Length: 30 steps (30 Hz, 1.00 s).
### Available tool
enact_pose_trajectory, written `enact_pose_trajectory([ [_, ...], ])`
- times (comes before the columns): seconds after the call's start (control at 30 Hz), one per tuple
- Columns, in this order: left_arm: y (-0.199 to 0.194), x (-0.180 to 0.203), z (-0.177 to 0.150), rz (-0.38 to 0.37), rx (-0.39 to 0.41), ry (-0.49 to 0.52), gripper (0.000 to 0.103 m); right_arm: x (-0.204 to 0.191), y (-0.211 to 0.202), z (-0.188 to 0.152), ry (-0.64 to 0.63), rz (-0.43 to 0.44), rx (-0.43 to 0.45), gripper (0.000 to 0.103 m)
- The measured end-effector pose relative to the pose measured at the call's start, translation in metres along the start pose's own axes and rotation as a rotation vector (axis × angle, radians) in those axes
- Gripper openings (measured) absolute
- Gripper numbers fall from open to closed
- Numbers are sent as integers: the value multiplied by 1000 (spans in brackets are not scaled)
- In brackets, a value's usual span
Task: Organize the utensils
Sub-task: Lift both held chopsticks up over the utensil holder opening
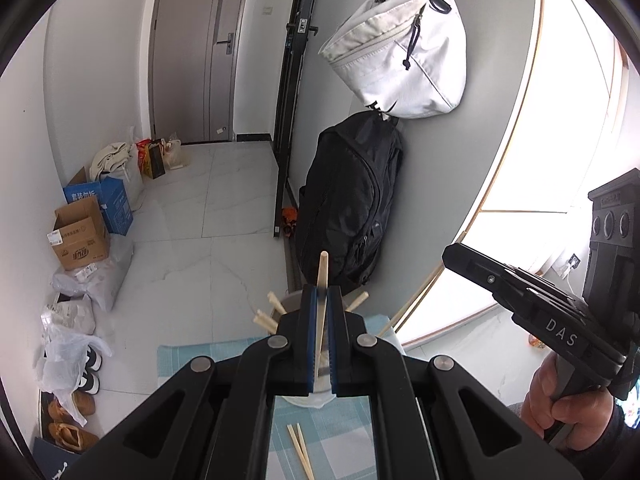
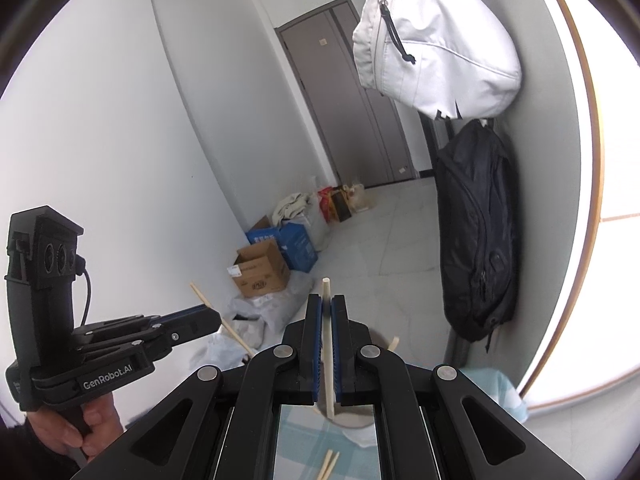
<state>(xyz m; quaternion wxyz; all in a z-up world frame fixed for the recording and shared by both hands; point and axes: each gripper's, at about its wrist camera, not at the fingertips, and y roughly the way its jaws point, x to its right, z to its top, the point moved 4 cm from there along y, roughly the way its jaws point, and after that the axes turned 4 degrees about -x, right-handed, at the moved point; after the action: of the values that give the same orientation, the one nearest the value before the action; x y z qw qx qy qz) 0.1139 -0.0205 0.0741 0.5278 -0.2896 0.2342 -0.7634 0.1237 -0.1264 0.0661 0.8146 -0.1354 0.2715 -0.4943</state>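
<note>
Black gripper arms filled the bottom of the left wrist view, and the left gripper [image 1: 321, 304] was clenched on a single wooden chopstick [image 1: 321, 280] that stood almost upright between its blue-lined fingers [image 1: 311, 336], its blunt top poking above them. Just behind the fingers, partly hidden, stood a pale round holder [image 1: 292, 302] with several more chopstick ends [image 1: 266, 320] fanning out of it. Below the gripper, two loose chopsticks [image 1: 300, 450] lay side by side on a light blue checked cloth [image 1: 176, 358]. To the right, a hand [image 1: 568, 408] gripped the handle of the right gripper [image 1: 450, 254], seen from the side, with a long chopstick [image 1: 416, 300] slanting down from its tip. Beyond were a white tiled floor, a black backpack [image 1: 352, 208], a white bag [image 1: 404, 52] hanging above it, and cardboard boxes [image 1: 82, 232] along the left wall.

Seen from the right wrist, the right gripper [image 2: 327, 312] was likewise clamped on one pale chopstick [image 2: 328, 344], held near vertical between its fingers [image 2: 316, 344], the top end rising just above them. Under the gripper were the checked cloth [image 2: 296, 432], the rim of the holder [image 2: 356, 426], and the two loose chopsticks [image 2: 329, 464]. At the left, a hand [image 2: 80, 428] held the left gripper [image 2: 218, 320], closed on its chopstick [image 2: 224, 322], which ran diagonally past its tip. The backpack [image 2: 476, 232] leaned against the right wall beneath the white bag [image 2: 436, 52], and boxes [image 2: 262, 268] sat on the floor farther back.
</note>
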Motion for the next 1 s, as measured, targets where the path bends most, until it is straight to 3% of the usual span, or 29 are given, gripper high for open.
enact_pose_trajectory([
  [0.3,10,1,35,-9,13,3,1,11,20,39,-10,-11,11,4],
  [0.5,30,-1,46,-8,3,5,1,17,42,47,-44,-39,-10,4],
  [1.0,83,-31,14,-48,-86,-95,1,26,110,18,-145,-79,-163,4],
])
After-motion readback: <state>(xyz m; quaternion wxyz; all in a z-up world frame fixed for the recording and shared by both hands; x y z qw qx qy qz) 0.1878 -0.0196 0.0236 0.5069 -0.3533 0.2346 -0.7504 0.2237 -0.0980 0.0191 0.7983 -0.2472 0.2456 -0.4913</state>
